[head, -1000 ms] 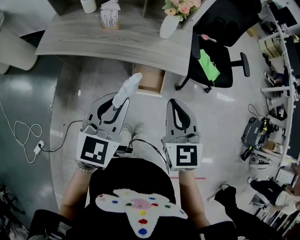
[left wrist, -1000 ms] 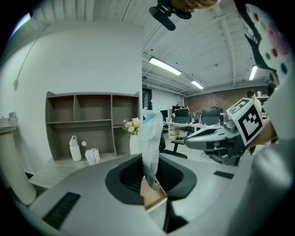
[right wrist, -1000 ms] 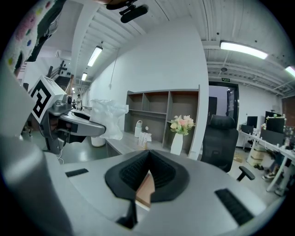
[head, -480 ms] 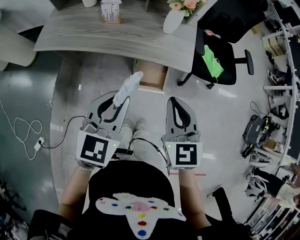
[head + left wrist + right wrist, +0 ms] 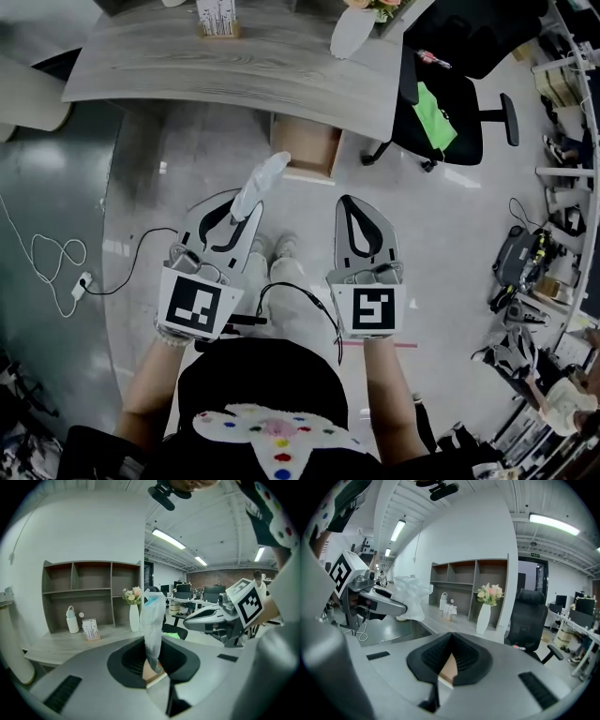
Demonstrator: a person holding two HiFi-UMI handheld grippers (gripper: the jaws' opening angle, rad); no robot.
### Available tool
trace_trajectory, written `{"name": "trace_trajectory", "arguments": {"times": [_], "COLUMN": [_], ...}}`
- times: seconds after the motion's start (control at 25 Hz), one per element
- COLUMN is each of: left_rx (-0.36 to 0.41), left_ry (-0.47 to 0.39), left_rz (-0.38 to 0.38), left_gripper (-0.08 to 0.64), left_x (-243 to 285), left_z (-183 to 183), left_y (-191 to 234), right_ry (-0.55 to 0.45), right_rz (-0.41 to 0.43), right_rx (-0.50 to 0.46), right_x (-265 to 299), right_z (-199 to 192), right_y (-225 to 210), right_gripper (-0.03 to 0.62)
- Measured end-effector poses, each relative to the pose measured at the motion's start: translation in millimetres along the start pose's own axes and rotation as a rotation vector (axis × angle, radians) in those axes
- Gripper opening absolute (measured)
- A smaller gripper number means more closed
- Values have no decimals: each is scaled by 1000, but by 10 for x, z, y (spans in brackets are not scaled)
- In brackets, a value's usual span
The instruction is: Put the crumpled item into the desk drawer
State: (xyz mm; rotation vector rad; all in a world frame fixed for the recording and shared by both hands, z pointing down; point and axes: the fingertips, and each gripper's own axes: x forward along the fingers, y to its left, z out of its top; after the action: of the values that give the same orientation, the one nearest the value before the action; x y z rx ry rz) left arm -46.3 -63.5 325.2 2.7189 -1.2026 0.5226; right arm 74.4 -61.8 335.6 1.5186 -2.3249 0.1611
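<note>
The crumpled item (image 5: 260, 181) is a pale, scrunched plastic bag, and it sticks up and forward out of my left gripper (image 5: 246, 208), which is shut on its lower end. In the left gripper view the bag (image 5: 153, 620) rises from between the dark pads. Ahead, the wooden drawer (image 5: 306, 148) stands pulled out from under the grey desk (image 5: 187, 66). My right gripper (image 5: 355, 202) hangs beside the left one, shut with nothing in it. In the right gripper view its pads (image 5: 465, 654) meet, and the left gripper (image 5: 375, 603) with the bag (image 5: 410, 601) shows at the left.
A black office chair (image 5: 469, 122) with a green thing (image 5: 437, 111) on its seat stands right of the drawer. On the desk are a white vase (image 5: 351, 30) and a small box (image 5: 216, 15). A white cable (image 5: 52, 267) lies on the floor at the left. Open shelves (image 5: 89, 592) back the desk.
Desk and drawer have slid up and slightly right in the head view. Both grippers keep their pose, and the left one still holds the bag.
</note>
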Motion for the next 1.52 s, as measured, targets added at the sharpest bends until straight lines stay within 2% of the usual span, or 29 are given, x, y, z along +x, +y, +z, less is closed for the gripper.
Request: {"name": "trace_trajectory", "arguments": {"times": [0.28, 0.44, 0.52, 0.76, 1.36, 1.52], "left_rx": [-18, -105, -121, -87, -84, -83], "left_ry": [20, 19, 24, 62, 157, 174], "left_rz": [-14, -14, -17, -52, -86, -102], "left_gripper": [66, 66, 66, 66, 66, 66], "left_x": [170, 285, 346, 512, 1181, 1332], "left_z": [-214, -315, -379, -626, -1340, -1512], "left_y": [-18, -19, -43, -104, -144, -181], "right_ry": [31, 50, 54, 88, 142, 146], "right_rz": [11, 9, 8, 5, -8, 20], "right_rx": [-20, 5, 10, 32, 72, 75], "right_x": [150, 254, 292, 435, 807, 927], "right_z": [-249, -396, -466, -700, -1395, -1490], "right_y": [-19, -46, -67, -100, -267, -201], "right_gripper": [5, 5, 5, 5, 5, 5]}}
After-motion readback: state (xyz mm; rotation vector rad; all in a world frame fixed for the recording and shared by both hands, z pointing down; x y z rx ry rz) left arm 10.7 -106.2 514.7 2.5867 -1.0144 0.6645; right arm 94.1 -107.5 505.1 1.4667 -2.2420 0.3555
